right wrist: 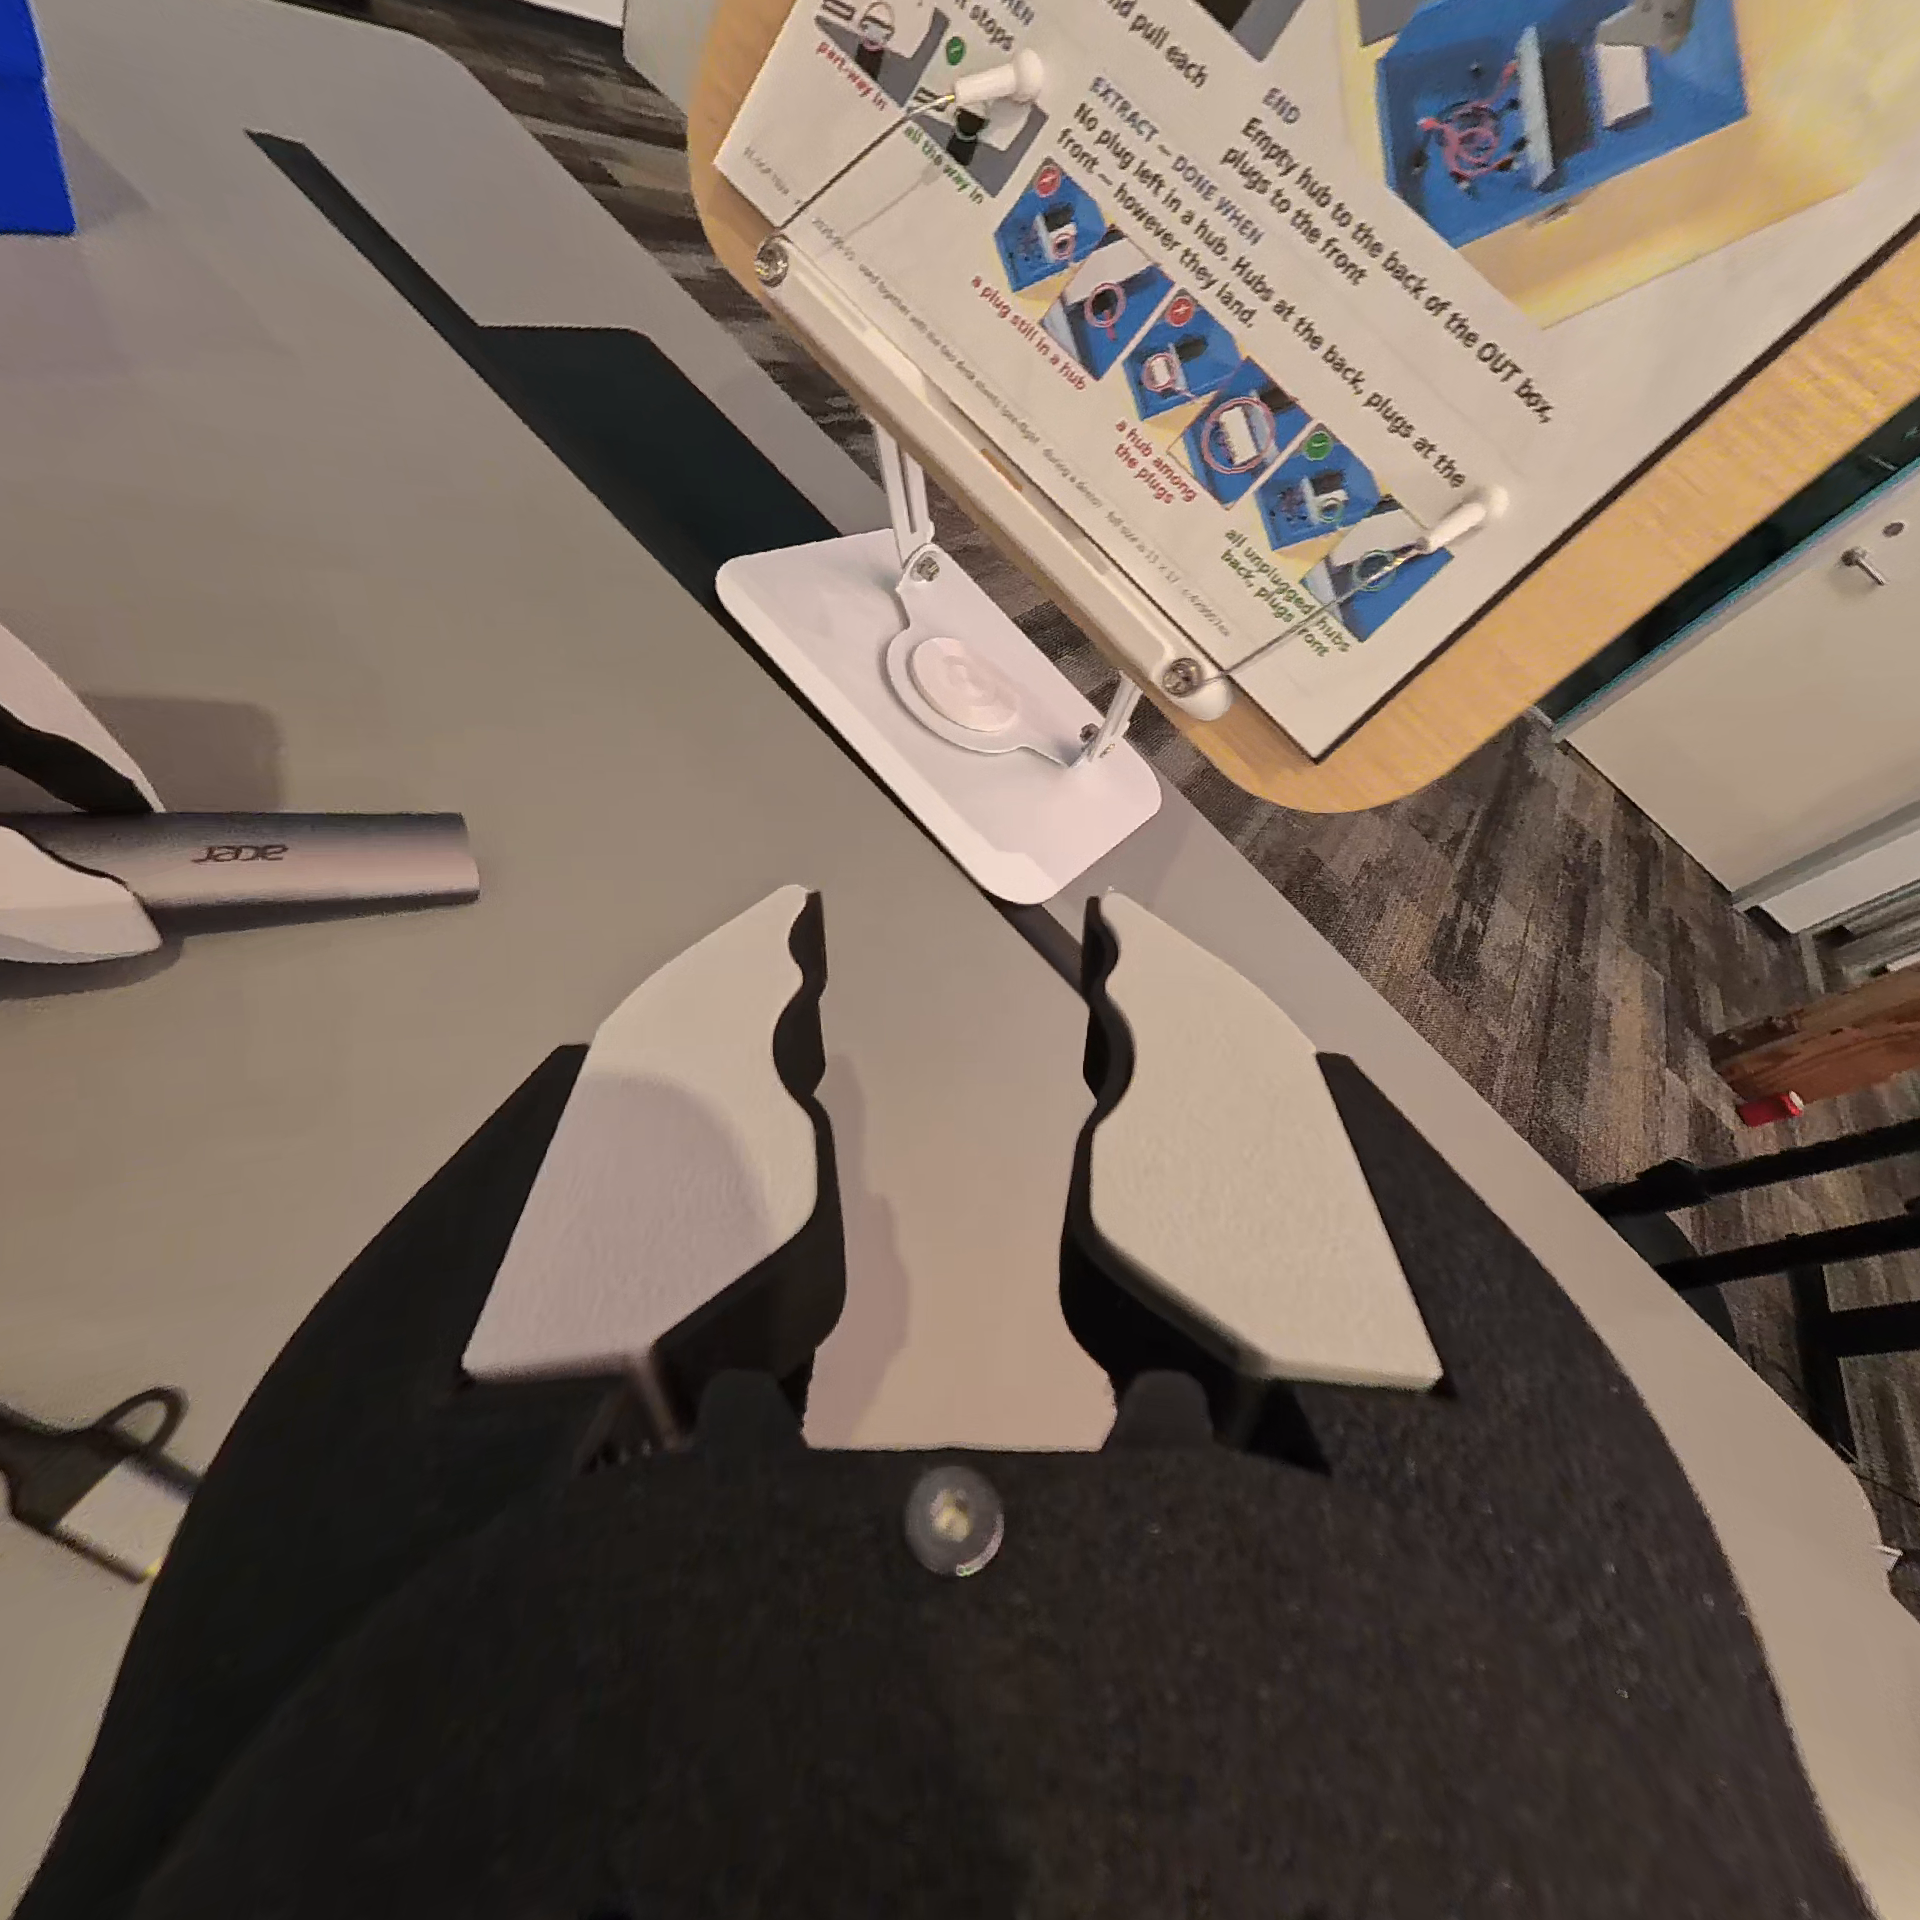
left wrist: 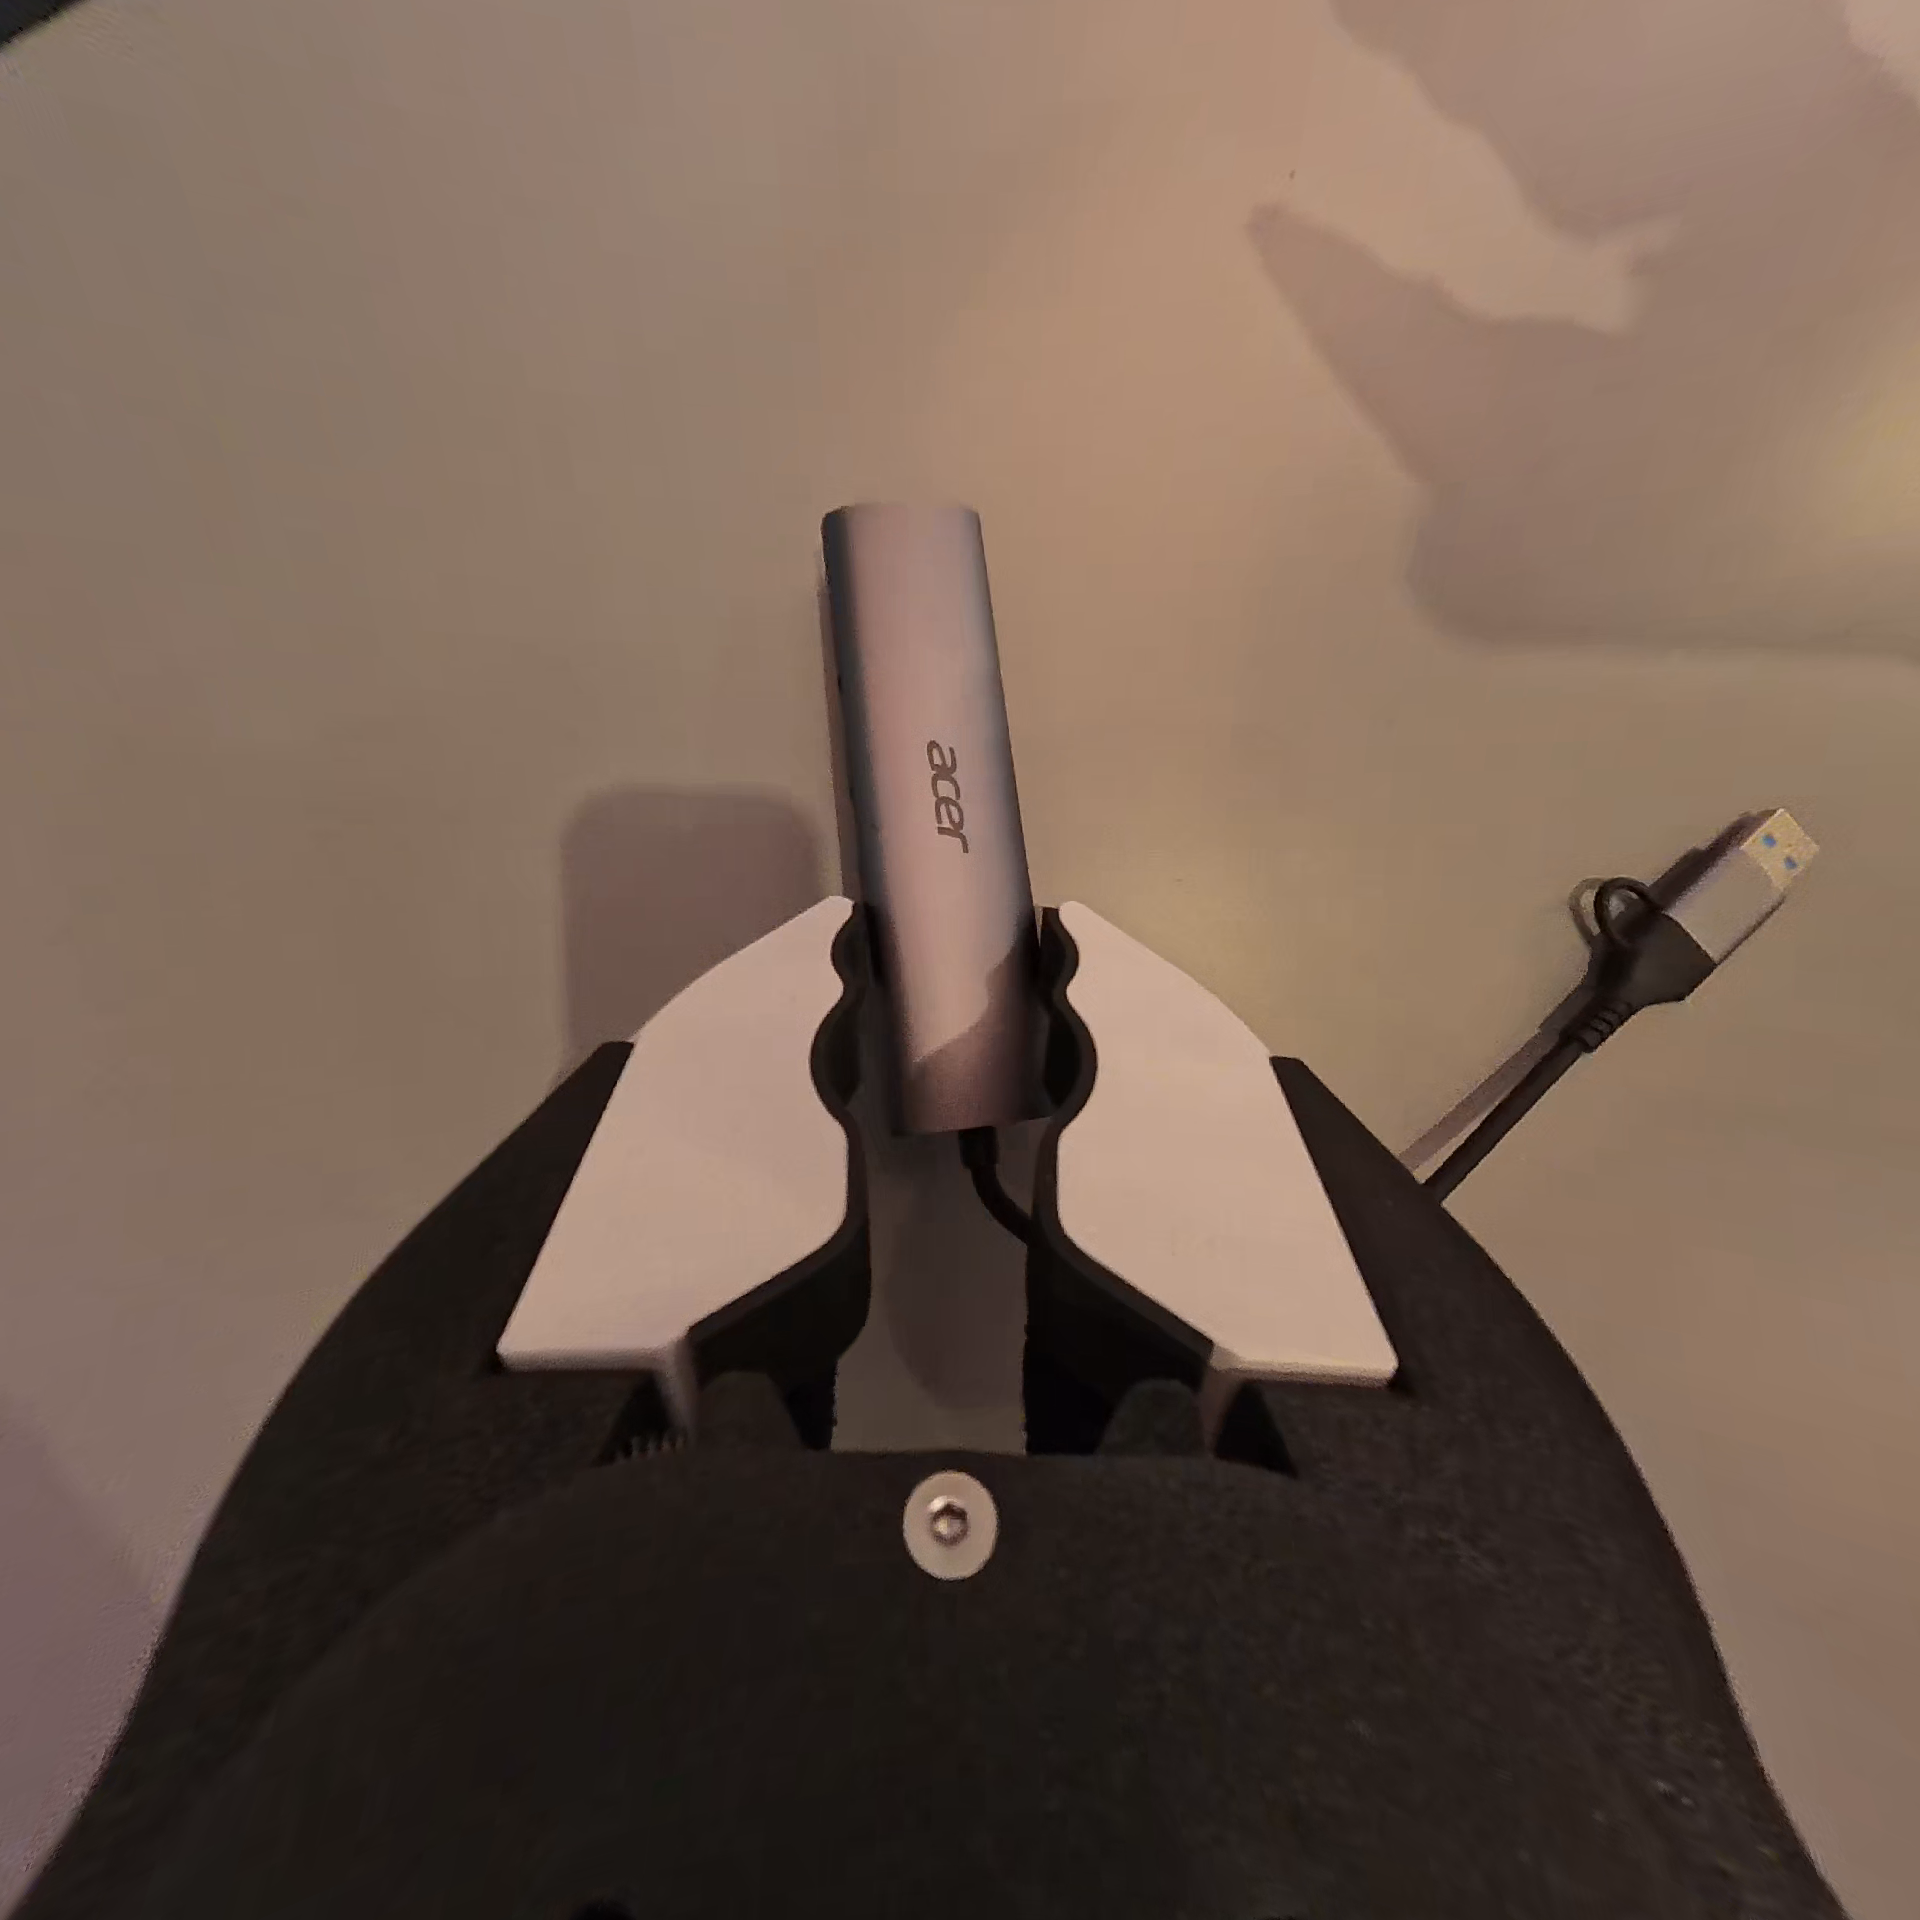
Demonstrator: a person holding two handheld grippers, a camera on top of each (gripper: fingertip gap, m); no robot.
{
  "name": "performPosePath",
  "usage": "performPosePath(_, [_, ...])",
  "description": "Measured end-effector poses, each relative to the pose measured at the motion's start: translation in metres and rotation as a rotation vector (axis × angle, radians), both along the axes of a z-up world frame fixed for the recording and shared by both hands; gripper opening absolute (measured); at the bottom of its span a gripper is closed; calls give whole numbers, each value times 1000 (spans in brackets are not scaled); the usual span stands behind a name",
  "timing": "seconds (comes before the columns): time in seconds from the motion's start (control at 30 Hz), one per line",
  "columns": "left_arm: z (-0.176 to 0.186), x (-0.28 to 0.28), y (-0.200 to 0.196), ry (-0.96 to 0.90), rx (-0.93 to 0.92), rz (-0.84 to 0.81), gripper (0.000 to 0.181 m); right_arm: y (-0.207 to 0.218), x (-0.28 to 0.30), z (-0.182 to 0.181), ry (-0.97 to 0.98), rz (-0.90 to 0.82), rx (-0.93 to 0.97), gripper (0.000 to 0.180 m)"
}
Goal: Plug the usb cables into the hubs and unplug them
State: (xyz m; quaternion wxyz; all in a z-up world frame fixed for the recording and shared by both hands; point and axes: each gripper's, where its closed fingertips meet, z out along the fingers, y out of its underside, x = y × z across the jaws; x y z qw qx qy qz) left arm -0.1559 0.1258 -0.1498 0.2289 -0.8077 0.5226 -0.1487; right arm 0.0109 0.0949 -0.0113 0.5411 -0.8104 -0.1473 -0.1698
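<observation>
A slim grey metal USB hub (left wrist: pixel 928 821) points away from me over the pale table. My left gripper (left wrist: pixel 951 920) is shut on its near end, and its black cable (left wrist: pixel 997 1184) drops between the fingers. The hub's own USB plug (left wrist: pixel 1725 883) with a black collar lies to the right on the table. In the right wrist view the hub (right wrist: pixel 312 857) shows at the left, held by the left gripper's white fingers (right wrist: pixel 73 914). My right gripper (right wrist: pixel 951 914) is open and empty above the table. A plug with a black collar (right wrist: pixel 94 1486) lies at the lower left.
A white stand (right wrist: pixel 935 717) at the table edge holds a tilted wooden board with a printed instruction sheet (right wrist: pixel 1299 312). A blue box corner (right wrist: pixel 31 114) shows at the top left. Carpeted floor (right wrist: pixel 1507 935) lies beyond the table's right edge. Left tips to right tips: about 20 cm.
</observation>
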Motion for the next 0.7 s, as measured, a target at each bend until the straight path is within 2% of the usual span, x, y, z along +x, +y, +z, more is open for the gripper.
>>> performPosePath(0.13, [0,2,-2,-55,-4,58,32,3,-7,-7,-4,12,-33,47])
performPosePath(0.37, [14,-12,-2,-67,-4,60,40,5,-23,-14,8,47,-74,48])
performPosePath(0.6, [5,-40,9,14,110,66,29,11,-45,-29,30,95,-140,48])
performPosePath(0.7, [0,-34,1,-9,88,47,20,12,-48,-38,21,100,-173,47])
